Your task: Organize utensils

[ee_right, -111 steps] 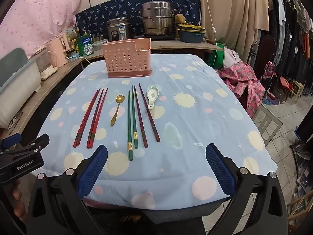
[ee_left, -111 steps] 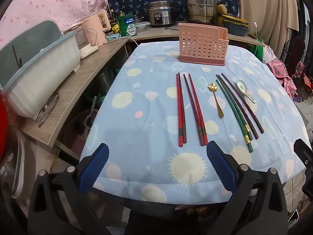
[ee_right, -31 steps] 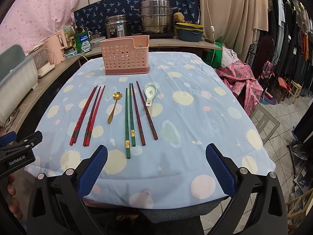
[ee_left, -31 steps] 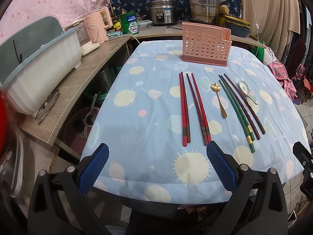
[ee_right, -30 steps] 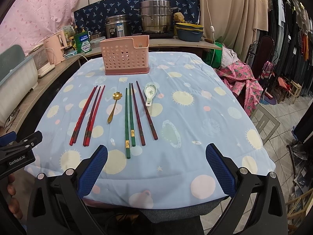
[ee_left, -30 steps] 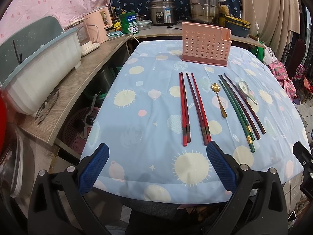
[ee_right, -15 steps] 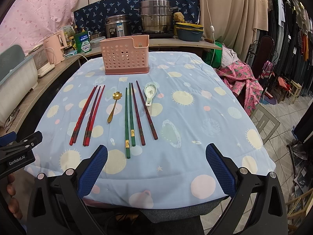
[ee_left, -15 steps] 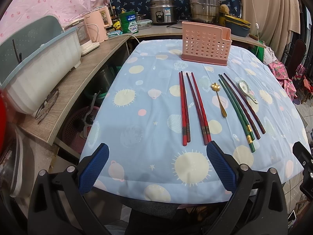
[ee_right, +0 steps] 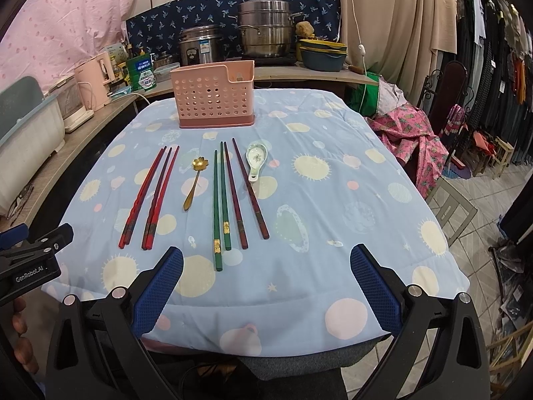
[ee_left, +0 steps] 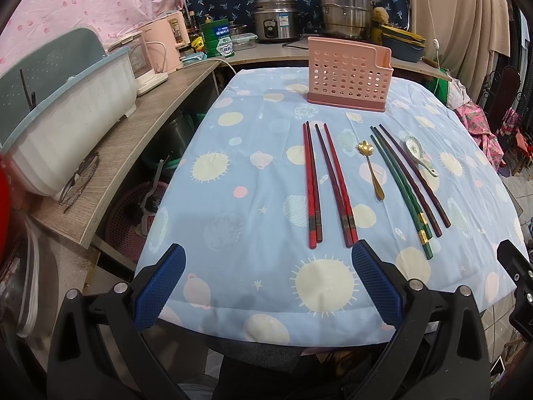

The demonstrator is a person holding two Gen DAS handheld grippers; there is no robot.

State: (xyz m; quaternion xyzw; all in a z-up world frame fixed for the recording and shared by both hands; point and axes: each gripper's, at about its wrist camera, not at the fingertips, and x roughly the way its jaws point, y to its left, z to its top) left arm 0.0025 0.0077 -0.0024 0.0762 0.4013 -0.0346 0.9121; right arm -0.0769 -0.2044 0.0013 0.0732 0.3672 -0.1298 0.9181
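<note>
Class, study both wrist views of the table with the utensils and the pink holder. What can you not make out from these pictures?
- Inside of the pink holder: both views, its own perforated front wall hides the contents and any dividers.
- Label on the green tin: both views, print too small.
- Left gripper in the right wrist view: cut off by the frame's edge.
- Under the table: both views, the blue cloth covers it.

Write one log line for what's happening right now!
phase: before first pick | left gripper: open, empty | right gripper: open, empty | chopsticks, gold spoon, ceramic spoon: on tablecloth | pink holder: upright
</note>
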